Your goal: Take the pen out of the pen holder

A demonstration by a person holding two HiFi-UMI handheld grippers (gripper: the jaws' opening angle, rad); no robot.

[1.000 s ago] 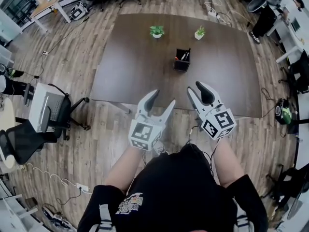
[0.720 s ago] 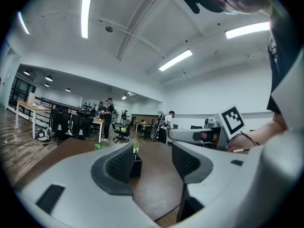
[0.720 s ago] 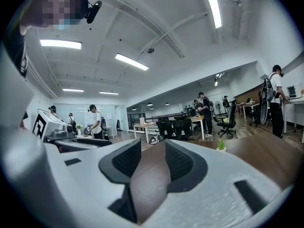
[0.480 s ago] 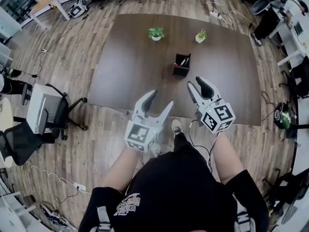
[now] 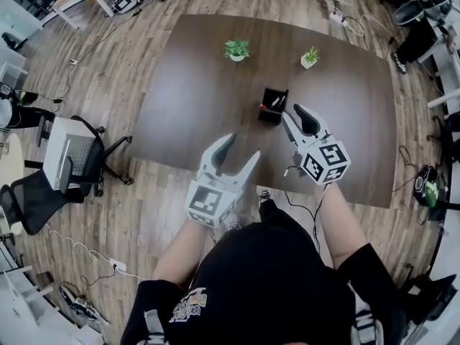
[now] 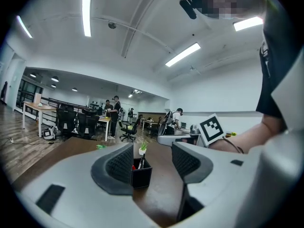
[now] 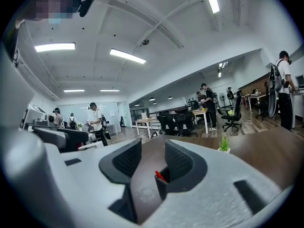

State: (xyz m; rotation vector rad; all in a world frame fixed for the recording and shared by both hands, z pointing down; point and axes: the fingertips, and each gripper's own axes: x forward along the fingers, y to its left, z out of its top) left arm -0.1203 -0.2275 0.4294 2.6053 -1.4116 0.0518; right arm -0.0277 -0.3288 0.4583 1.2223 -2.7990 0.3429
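Head view: black pen holder (image 5: 273,106) stands upright on the dark table (image 5: 194,85), approx. mid-table, w/ pens inside. Right gripper (image 5: 293,113) is just beside the holder, on its right side. Its jaws are apart and empty. Left gripper (image 5: 243,146) hangs nearer the table edge, well apart from the holder. Its jaws are apart too, nothing in them.

Left gripper view: both pads are wide open. The holder shows far off betw. them, w/ a dark pen (image 6: 142,162) sticking up out of the top.

Right gripper view: jaws are open, nothing held. A corner of the holder peeks past the right jaw, w/ a red pen tip (image 7: 159,175) showing.

How to do it well, I think: right gripper goes over the top of the holder and picks 1 pen only. Put the jaws on the bit that sticks up, squeeze, then lift straight up so the holder doesn't tip. Left gripper can steady the holder if it wobbles.
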